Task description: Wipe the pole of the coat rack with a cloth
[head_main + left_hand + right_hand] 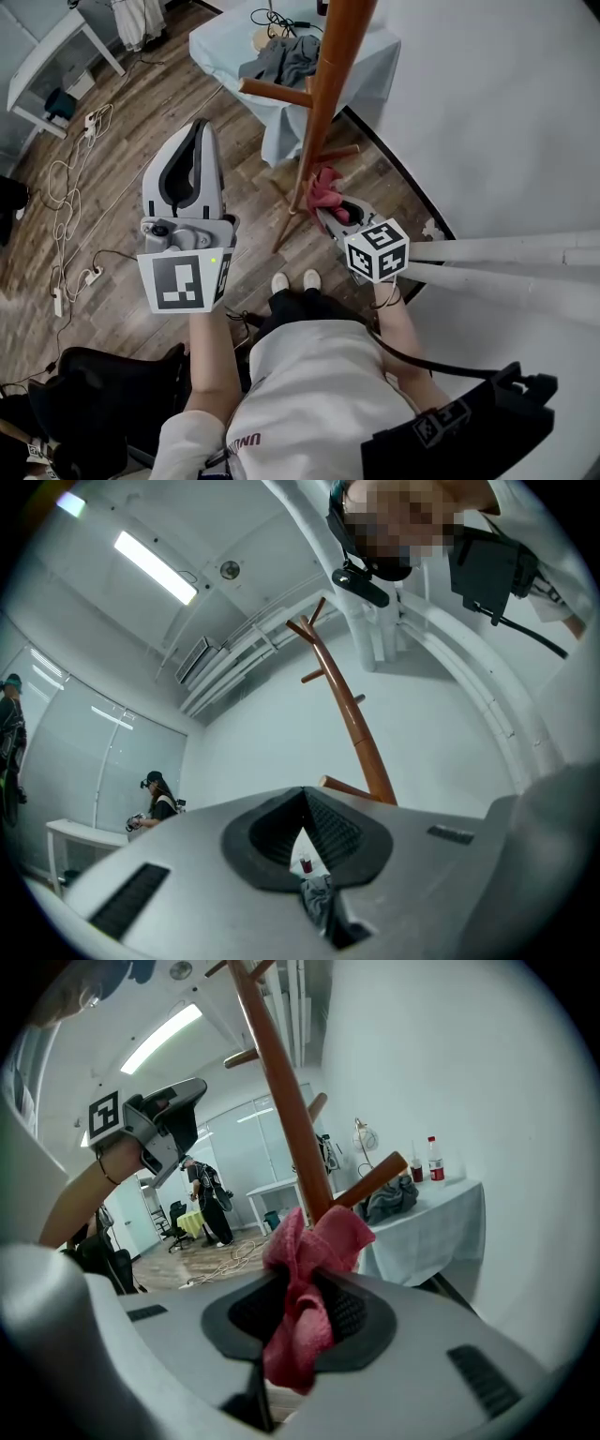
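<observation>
Cloth [314, 1241], pink, crumpled terry, clamped in low right gripper [302, 1309], against smooth round brown wooden pole [281, 1101]. Left gripper [200, 131] raised, forearm outstretched, jaws closed, empty.

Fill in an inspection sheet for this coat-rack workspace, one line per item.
Surface: wood-plank floor, with a white backdrop to its right.
Job's things: coat rack pole upright; pink cloth against its lower part.
Clutter: grey garment and bottles on a covered table.
Grippers: left gripper raised, jaws together, empty; right gripper shut on the pink cloth.
Cables: white leads and power strips loose on the floor.
Surroundings: white desk; a person standing far off.
</observation>
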`<state>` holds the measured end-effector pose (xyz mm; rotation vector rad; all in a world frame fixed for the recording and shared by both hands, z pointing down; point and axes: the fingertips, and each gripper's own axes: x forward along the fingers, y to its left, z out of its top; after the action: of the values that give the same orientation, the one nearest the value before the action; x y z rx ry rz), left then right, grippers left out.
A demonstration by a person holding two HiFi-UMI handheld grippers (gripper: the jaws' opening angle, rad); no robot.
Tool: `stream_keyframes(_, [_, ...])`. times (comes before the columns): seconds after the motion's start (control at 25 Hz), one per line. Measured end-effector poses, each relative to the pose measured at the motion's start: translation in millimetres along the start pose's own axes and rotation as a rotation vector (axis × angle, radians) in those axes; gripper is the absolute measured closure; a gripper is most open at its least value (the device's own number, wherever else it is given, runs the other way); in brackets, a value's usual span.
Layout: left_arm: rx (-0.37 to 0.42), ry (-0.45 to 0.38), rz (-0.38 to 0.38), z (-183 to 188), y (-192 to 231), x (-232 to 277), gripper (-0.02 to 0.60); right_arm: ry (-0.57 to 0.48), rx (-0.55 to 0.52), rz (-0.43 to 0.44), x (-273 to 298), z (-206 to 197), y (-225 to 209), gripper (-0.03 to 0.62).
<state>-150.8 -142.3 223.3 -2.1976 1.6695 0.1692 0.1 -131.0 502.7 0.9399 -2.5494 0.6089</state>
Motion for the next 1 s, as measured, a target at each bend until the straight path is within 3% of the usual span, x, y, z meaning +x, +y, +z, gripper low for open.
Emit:
stream_keyframes(0.2, [-0.005,0.007,0.012,-4.2,-1.1,-1.4,0.569,0.005,-0.066,0.019,-21.8,5.4,6.7,0.502])
stream_keyframes(0.4, [-0.006,0.027,0.016,-8.8,-2.2,-2.8,0.569,-0.058,-0.103,0.006,-51.6,30.4,9.5,0.502])
stream_keyframes(1.0, [-0.004,0.063,0.015,-20.5,-8.5,1.0,0.569,-0.325,-0.181,-0.198,-126.6,123.8,-26.0,0.502])
